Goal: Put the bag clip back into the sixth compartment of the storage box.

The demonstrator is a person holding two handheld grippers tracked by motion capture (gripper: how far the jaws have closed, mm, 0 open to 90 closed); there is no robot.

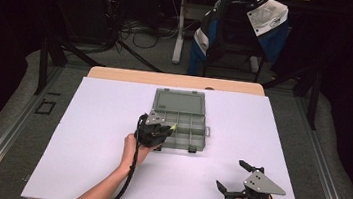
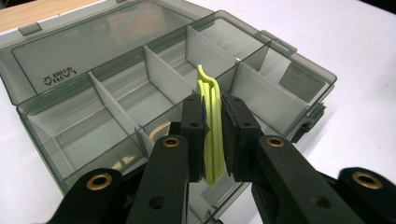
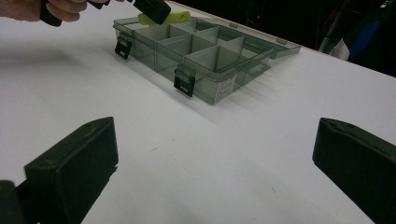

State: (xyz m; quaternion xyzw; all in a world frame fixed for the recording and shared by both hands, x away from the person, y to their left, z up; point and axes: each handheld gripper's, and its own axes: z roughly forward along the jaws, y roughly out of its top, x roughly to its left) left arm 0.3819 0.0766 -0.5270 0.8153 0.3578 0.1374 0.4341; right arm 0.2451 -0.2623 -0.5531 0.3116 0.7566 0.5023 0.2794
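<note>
Left gripper [image 2: 213, 126] is clamping a thin yellow-green plastic strip [image 2: 212, 116] edge-on above the organiser box [image 1: 181, 130] near the bench's far edge. Strip looks light, bendy, slippery; a mid-length grip seems safest. Right gripper [image 1: 237, 179] is idling, jaws spread, near-right corner.

A grey compartment box [image 1: 180, 122] lies open mid-table, lid flat behind it. The left gripper [image 1: 165, 130] hangs over the box's near-left corner, a yellow-green piece [image 1: 173, 127] at its tip. The right gripper [image 1: 231, 177] rests well apart — jaws spread wide — near the white table [image 1: 85, 134] edge.
</note>
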